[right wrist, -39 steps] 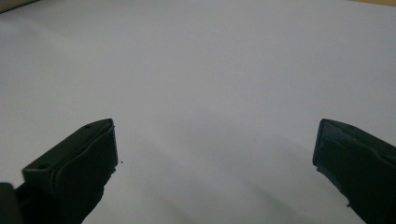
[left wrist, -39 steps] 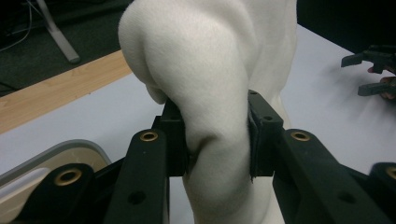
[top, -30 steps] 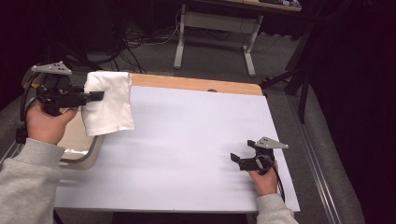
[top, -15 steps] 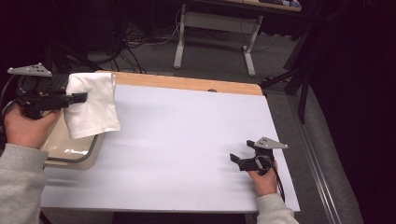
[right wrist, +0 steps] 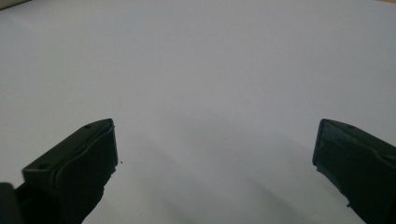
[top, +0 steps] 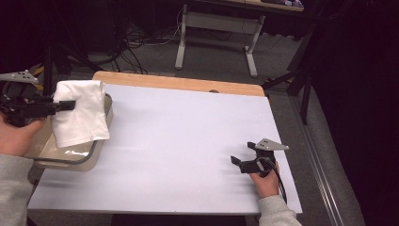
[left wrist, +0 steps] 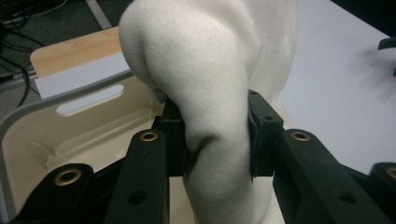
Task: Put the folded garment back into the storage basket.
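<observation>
Towel (top: pixel 81 112), white, pinched in left gripper (top: pixel 70 105), jaws clamped on bunched fold (left wrist: pixel 215 135); cloth hangs above beige bin (top: pixel 70 153) at table's left edge. Right gripper (top: pixel 236 162) low over white tabletop (top: pixel 188 141) near right front corner, jaws wide apart, nothing between them.

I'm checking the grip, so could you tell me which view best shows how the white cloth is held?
The left gripper view: the white cloth fills it close up, pinched between the left gripper's two black jaws above the beige bin. The high view shows the cloth hanging whole over the bin, but small. The right gripper view looks at the white table.
</observation>
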`<action>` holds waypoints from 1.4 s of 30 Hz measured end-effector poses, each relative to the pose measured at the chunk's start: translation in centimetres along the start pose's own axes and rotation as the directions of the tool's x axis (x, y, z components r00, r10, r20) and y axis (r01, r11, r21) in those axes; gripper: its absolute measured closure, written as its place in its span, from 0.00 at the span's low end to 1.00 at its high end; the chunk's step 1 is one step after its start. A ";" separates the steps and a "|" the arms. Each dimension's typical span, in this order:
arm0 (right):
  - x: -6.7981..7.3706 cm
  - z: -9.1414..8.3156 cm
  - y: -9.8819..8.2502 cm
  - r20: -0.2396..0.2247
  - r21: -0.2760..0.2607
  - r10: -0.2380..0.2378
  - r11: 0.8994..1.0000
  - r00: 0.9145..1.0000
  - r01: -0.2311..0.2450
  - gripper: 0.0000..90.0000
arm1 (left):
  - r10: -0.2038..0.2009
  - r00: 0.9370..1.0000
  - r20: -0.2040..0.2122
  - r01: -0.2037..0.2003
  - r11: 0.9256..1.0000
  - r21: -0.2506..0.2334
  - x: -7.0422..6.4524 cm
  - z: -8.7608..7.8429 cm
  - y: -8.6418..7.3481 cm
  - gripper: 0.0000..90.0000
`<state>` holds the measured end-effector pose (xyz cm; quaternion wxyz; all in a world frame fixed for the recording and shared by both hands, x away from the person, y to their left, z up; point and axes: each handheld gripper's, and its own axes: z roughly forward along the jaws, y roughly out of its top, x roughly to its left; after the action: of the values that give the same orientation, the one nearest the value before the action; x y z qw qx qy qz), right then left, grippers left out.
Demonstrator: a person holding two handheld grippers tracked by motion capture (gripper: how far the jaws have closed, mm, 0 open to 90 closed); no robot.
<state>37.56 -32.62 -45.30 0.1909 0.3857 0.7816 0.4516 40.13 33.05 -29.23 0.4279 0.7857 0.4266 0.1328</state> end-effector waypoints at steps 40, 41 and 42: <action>0.2 0.3 0.0 0.006 0.027 -0.012 1.000 1.000 0.012 0.01 | -0.057 0.998 -0.002 0.056 0.966 0.254 8.0 7.0 -3.3 0.72; 0.2 0.3 0.0 0.007 0.028 -0.011 1.000 1.000 0.011 0.01 | -0.069 0.998 -0.005 0.068 0.964 0.258 8.0 7.4 -3.3 0.71; 0.2 0.3 0.0 0.008 0.028 -0.012 1.000 1.000 0.012 0.01 | -0.063 0.998 -0.003 0.061 0.963 0.264 8.1 7.6 -3.3 0.71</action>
<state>37.69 -32.30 -45.46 0.1911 0.3855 0.7894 0.4378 47.53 36.06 -37.60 0.3245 0.8223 0.4637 0.0592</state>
